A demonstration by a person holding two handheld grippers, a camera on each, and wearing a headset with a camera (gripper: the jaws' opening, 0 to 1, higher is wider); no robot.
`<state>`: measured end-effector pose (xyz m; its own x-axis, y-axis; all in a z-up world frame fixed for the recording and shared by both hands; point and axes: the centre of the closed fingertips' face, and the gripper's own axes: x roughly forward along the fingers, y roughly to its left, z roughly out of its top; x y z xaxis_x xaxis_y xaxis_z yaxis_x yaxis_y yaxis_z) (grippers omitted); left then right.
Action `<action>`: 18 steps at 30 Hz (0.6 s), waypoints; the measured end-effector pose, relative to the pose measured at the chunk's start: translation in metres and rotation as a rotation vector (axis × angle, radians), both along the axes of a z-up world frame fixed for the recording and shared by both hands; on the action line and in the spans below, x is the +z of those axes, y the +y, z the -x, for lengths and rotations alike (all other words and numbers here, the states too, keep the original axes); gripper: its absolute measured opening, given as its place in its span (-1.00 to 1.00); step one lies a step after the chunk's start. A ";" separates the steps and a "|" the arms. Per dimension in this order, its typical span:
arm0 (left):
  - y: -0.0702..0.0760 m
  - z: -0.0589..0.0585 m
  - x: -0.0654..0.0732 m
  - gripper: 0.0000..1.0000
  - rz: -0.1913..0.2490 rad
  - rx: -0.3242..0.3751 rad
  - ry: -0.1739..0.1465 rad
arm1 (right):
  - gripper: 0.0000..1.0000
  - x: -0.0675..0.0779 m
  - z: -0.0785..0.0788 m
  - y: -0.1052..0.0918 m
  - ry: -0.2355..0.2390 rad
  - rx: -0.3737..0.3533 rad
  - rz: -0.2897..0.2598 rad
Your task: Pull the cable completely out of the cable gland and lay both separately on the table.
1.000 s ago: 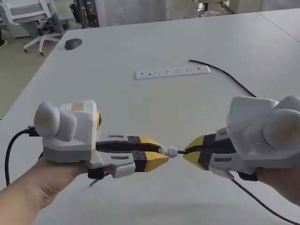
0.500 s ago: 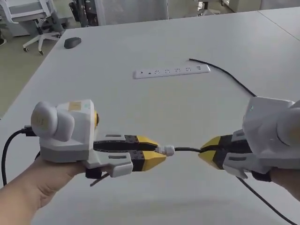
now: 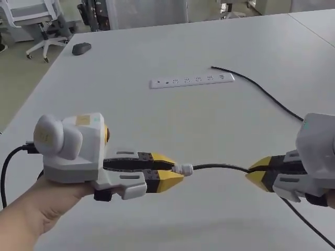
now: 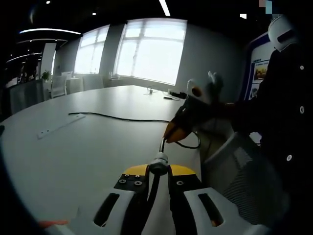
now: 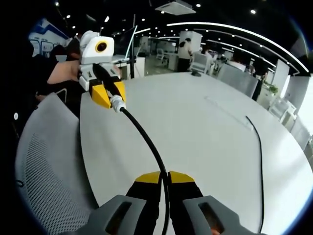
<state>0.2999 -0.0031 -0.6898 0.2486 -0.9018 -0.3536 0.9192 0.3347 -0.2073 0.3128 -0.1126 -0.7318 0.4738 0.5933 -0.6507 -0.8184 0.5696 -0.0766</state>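
Observation:
A small white cable gland (image 3: pixel 183 169) sits between the yellow tips of my left gripper (image 3: pixel 175 173), which is shut on it above the white table (image 3: pixel 172 115). From the gland a thin black cable (image 3: pixel 220 167) runs right into my right gripper (image 3: pixel 252 174), shut on the cable. In the left gripper view the gland (image 4: pixel 158 163) sticks out past the tips and the right gripper (image 4: pixel 170 136) faces it. In the right gripper view the cable (image 5: pixel 146 142) leads from the right gripper (image 5: pixel 165 177) up to the gland (image 5: pixel 116 103) in the left gripper (image 5: pixel 111 97).
A white power strip (image 3: pixel 191 80) lies at mid-table with its black cord (image 3: pixel 256 86) trailing right. A dark mouse (image 3: pixel 81 48) rests at the far left. Office chairs (image 3: pixel 39 23) stand beyond the table. A grey mesh chair back (image 5: pixel 46 166) is close by.
My right gripper has moved right, away from the left one, and a longer stretch of black cable now shows between the gland and the right tips. The left gripper held nearly still.

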 end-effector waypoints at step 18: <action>0.002 -0.006 0.005 -0.70 0.003 0.030 -0.013 | -0.77 -0.007 0.002 0.008 -0.014 0.061 0.066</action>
